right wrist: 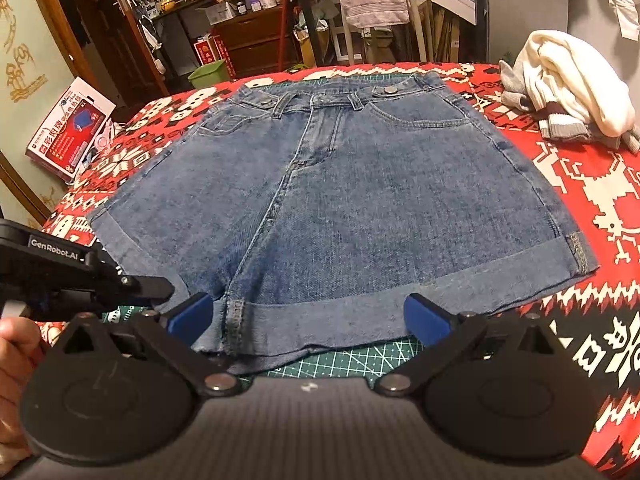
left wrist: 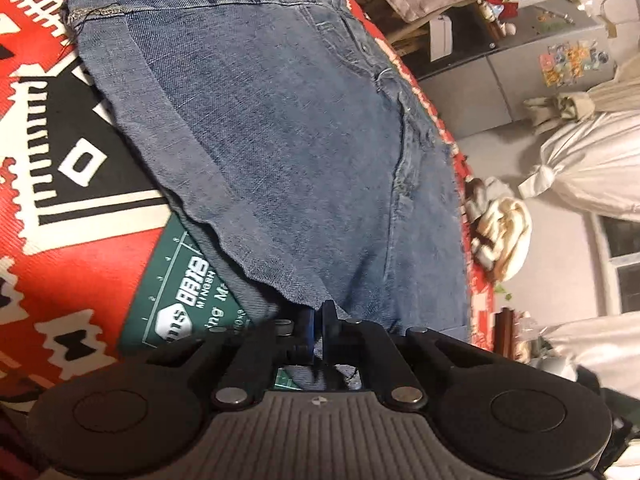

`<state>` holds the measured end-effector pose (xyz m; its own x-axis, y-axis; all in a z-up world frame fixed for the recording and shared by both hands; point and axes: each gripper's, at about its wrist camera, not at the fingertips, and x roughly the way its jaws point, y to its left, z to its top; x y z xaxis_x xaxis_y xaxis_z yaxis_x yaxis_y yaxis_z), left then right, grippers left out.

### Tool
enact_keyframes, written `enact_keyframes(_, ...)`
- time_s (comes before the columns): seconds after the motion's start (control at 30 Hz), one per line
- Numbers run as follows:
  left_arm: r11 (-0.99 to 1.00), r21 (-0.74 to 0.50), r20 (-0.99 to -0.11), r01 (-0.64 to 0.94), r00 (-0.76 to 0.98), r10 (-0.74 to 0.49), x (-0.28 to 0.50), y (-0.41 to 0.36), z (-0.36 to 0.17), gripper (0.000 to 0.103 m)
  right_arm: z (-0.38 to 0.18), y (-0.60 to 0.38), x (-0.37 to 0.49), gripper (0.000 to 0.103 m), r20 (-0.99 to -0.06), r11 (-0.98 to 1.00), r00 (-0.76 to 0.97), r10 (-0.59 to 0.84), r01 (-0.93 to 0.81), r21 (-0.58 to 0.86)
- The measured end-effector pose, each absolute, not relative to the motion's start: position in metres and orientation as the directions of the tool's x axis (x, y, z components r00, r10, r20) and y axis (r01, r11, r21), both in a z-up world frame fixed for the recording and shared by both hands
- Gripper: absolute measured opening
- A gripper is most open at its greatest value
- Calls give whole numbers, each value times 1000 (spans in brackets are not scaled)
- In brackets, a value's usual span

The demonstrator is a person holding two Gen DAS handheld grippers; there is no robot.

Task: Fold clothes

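The blue denim shorts (right wrist: 340,200) lay flat on the red patterned worktop (right wrist: 592,184), waistband far, cuffed hems near, over a green cutting mat (right wrist: 360,360). The left gripper (left wrist: 318,332), pressed together, pinched the left leg's hem. The right gripper (right wrist: 308,318) stood spread just before the right leg's cuff, gripping nothing. The hems were nearest both. The crumpled cream garment pile (right wrist: 568,88) sat well apart, far right, leaving open room.
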<state>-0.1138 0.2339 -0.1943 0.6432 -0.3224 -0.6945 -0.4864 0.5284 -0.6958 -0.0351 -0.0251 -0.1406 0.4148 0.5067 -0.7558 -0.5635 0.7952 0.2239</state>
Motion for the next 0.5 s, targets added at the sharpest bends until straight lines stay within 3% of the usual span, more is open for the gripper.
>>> enact_keyframes(0.2, 645, -625, -724, -440, 636, -269, -116, 220, -179, 3, -136, -27, -39, 102, -744, 785, 418, 522, -577, 226)
enact_keyframes(0.27, 657, -623, -717, -424, 645, -264, -121, 220, -176, 3, -133, -29, -41, 97, -726, 775, 424, 541, -587, 234)
enact_keyframes(0.37, 650, -620, -729, -440, 630, -268, -123, 224, -184, 3, -132, -26, -43, 75, -724, 761, 412, 553, -604, 237)
enact_keyframes(0.43, 639, -621, -736, -455, 618, -275, -124, 227, -190, 3, -133, -18, -46, 46, -738, 758, 402, 542, -613, 222)
enact_keyframes(0.5, 646, -617, -737, -450, 618, -274, -124, 226, -189, 3, -134, -9, -50, 29, -748, 746, 388, 538, -633, 207)
